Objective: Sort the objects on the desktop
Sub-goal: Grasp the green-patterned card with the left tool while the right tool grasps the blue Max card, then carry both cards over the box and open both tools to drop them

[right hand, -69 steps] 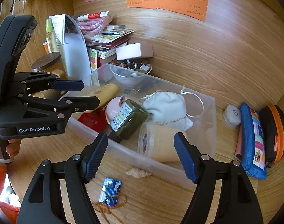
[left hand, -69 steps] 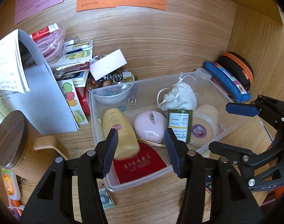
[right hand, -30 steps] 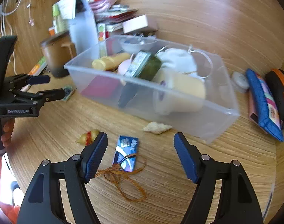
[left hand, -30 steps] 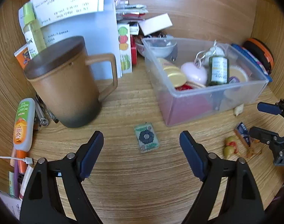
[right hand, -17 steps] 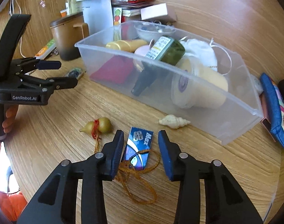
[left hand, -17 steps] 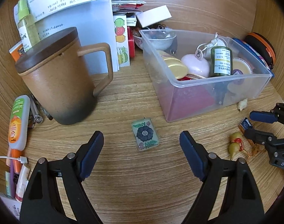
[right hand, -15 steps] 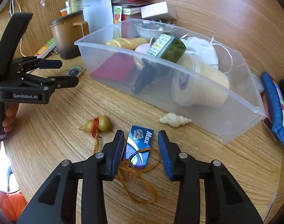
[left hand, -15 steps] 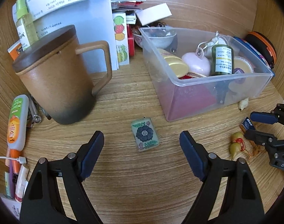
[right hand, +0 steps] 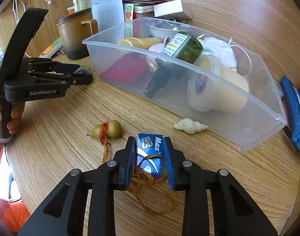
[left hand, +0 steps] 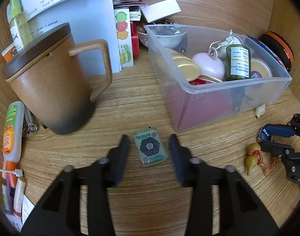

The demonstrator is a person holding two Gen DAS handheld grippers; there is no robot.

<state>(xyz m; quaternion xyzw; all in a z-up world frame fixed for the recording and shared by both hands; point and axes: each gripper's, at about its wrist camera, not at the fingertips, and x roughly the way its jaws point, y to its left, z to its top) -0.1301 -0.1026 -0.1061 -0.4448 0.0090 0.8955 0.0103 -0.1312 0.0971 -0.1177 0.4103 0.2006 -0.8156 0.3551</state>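
A small green card with a dark flower (left hand: 150, 149) lies flat on the wooden desk. My left gripper (left hand: 148, 136) straddles it; its jaws are closing, blurred, with a gap on each side of the card. My right gripper (right hand: 149, 139) is shut on a blue "Max" box (right hand: 150, 153) that rests on the desk, over a tangle of orange cord (right hand: 150, 196). The clear plastic bin (right hand: 169, 59) just beyond holds a green bottle, a yellow tube, a pink case, a white pouch and a jar. In the right wrist view, the left gripper (right hand: 88, 75) is at the far left, held by a hand.
A gourd charm (right hand: 108, 130) and a seashell (right hand: 190, 126) lie loose in front of the bin. A brown lidded mug (left hand: 51, 82) stands left of the card, with papers and booklets behind. A blue pencil case (right hand: 293, 114) lies right of the bin.
Both grippers came down from over the bin to the desk. The left jaws have narrowed around the green card. The right jaws have closed onto the blue box.
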